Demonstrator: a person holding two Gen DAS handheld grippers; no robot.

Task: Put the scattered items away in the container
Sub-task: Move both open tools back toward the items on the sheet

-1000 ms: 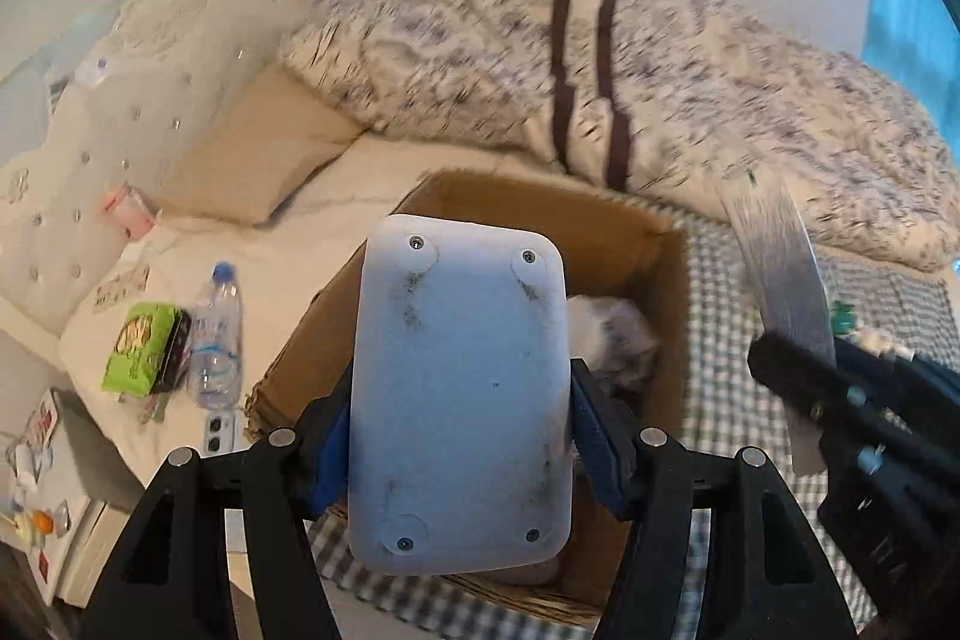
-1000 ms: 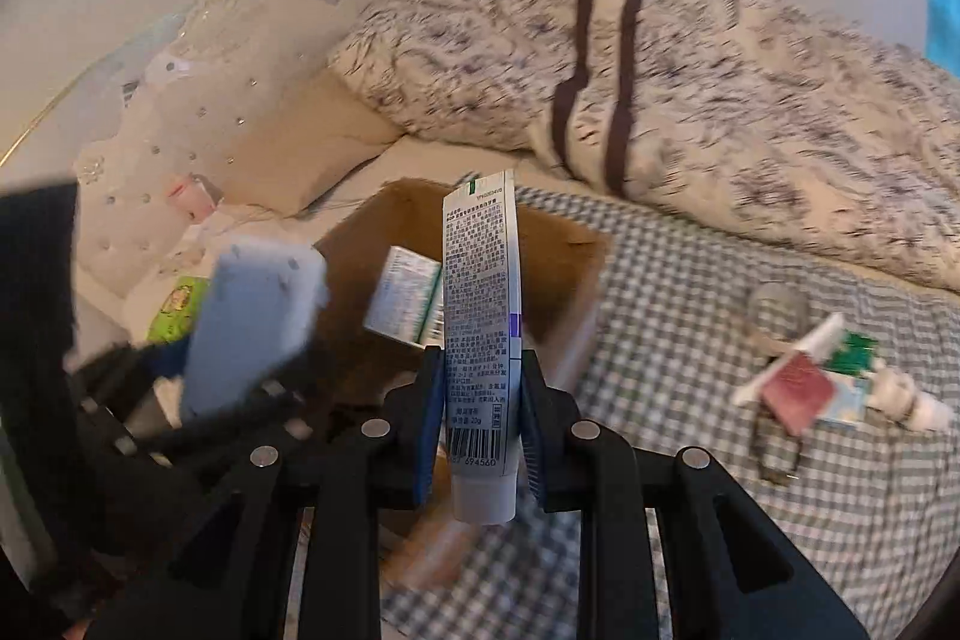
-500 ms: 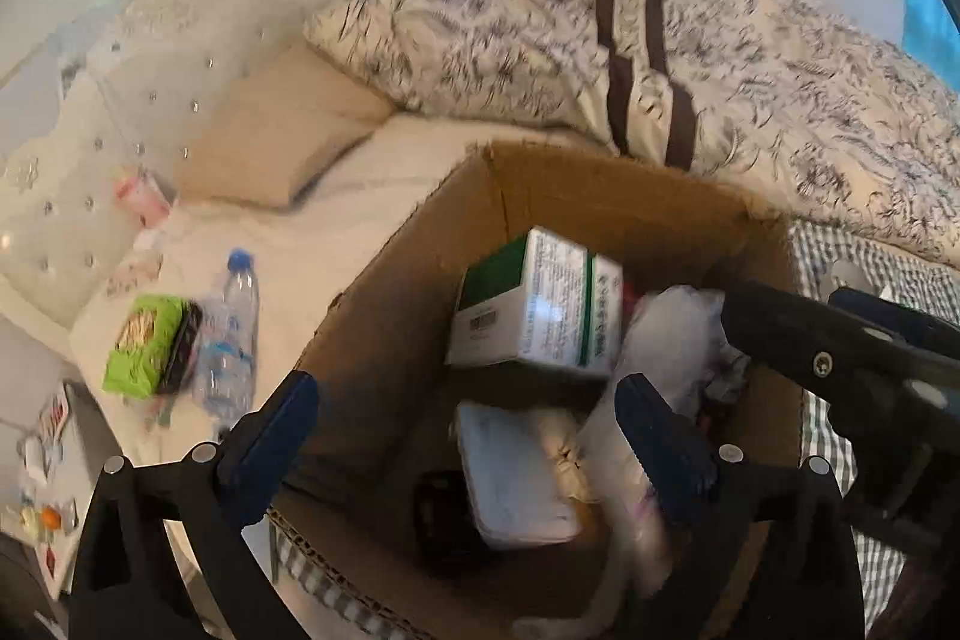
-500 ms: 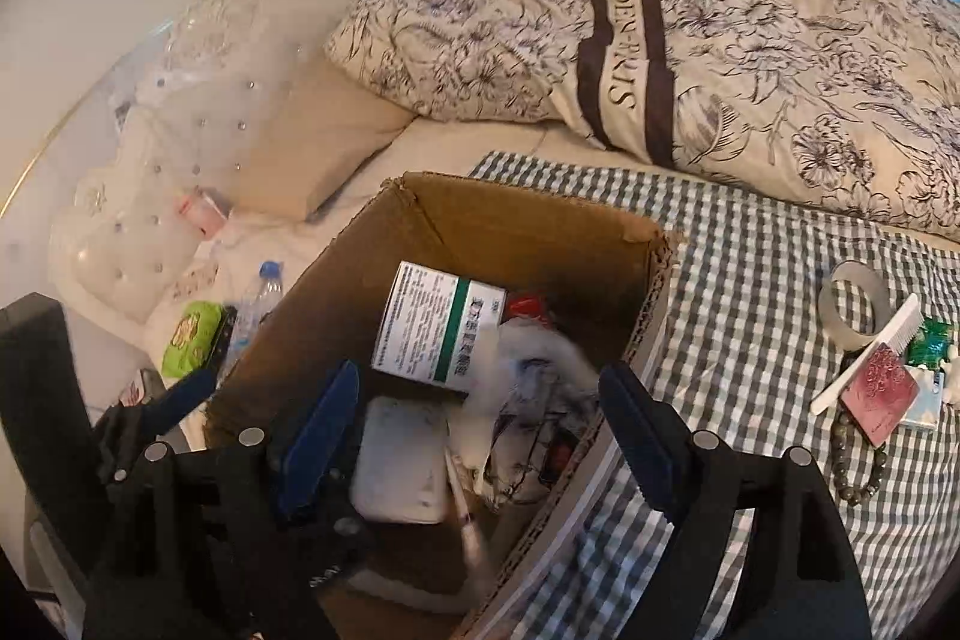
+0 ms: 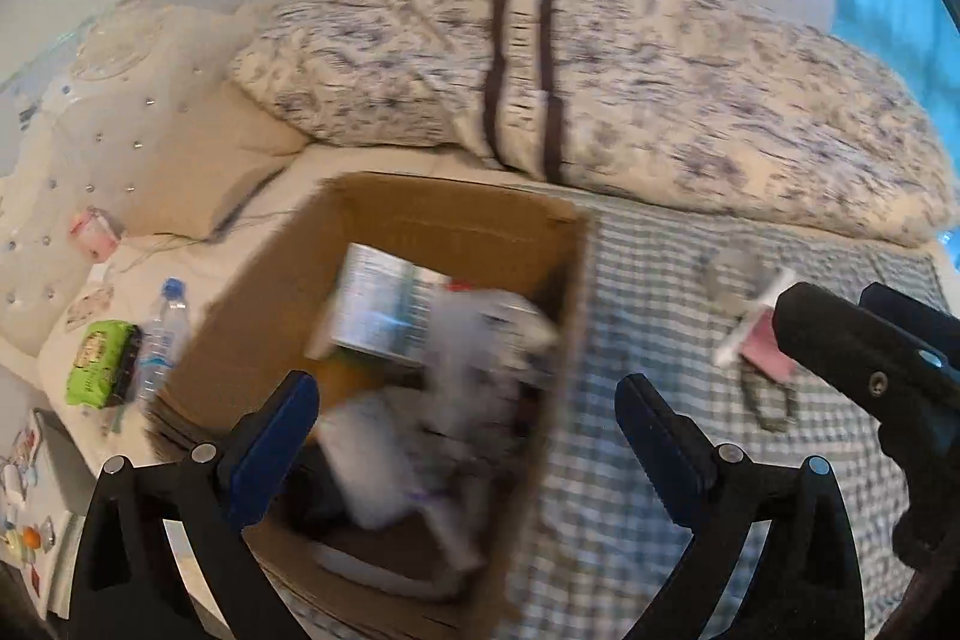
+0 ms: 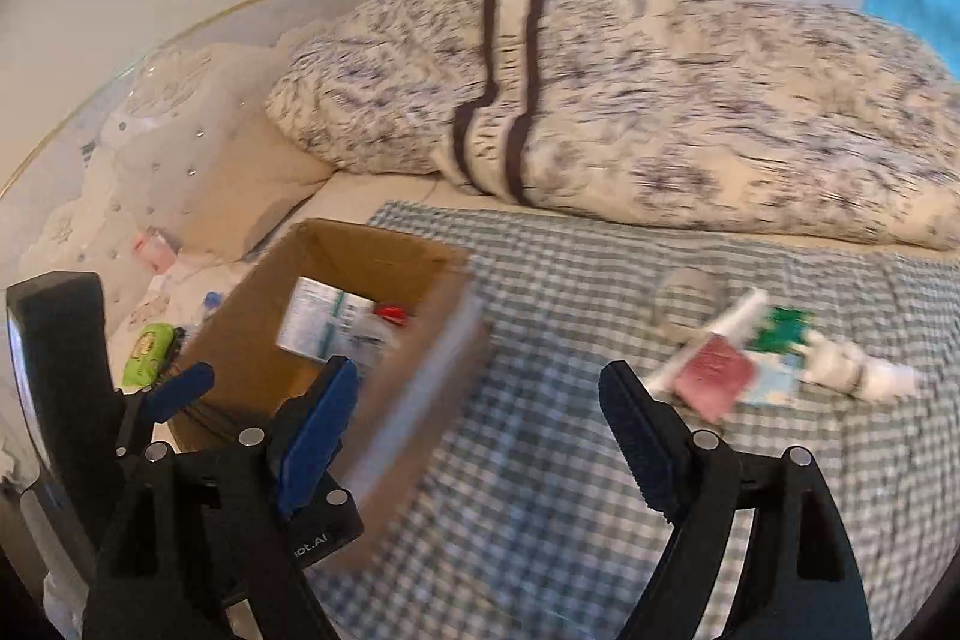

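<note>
Cardboard box (image 5: 420, 220) sits on the bed under my left gripper (image 5: 465, 436), jaws spread and empty; a green-and-white carton (image 5: 372, 304) and blurred white packs lie inside. From the right wrist, my right gripper (image 6: 474, 430) is likewise empty; I'd swing it squarely over the maroon card (image 6: 714, 376) and white bottle (image 6: 858, 376) beside it on the checked cloth (image 6: 540, 460).

Cardboard box (image 6: 336, 274) ahead-left of my right gripper (image 6: 474, 424), on checked cloth (image 6: 540, 460). Carton (image 6: 318, 319) inside box, toward far wall. Loose items (image 6: 738, 358) ahead-right on cloth, well apart from box. Pillow (image 6: 600, 100) behind cloth. Bottle (image 5: 159, 340) and packet (image 5: 99, 361) left of box, side by side. My left gripper (image 5: 465, 436) over box's near right wall.
</note>
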